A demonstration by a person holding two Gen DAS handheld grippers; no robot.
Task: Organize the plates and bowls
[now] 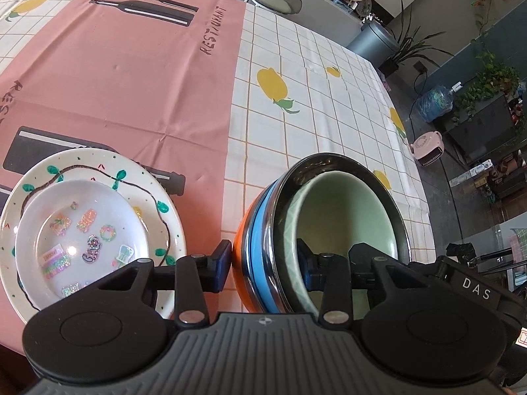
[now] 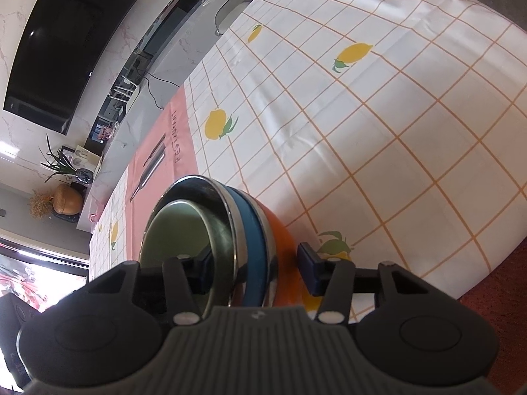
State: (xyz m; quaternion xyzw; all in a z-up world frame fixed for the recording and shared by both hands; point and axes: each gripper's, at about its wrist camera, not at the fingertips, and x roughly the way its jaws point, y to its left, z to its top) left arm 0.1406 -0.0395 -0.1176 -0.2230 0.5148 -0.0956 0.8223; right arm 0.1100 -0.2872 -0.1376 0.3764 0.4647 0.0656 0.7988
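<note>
Now, working left to right past the white leaf-painted plate [image 1: 98, 171] carrying the sticker-patterned white dish [image 1: 82, 240], keep your left gripper [image 1: 263, 263] and right gripper [image 2: 253, 270] pinching the rims of the tilted orange-and-blue steel bowl [image 1: 260, 230] nesting the pale green bowl [image 1: 346, 210] evenly, above the lemon-print tablecloth [image 1: 313, 98].

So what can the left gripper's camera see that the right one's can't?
Only the left wrist view shows the sticker plate sitting on the leaf-painted plate. Only the right wrist view shows the television. Both show the stacked bowls, tilted, with each gripper straddling their rim, above the lemon tablecloth.
</note>
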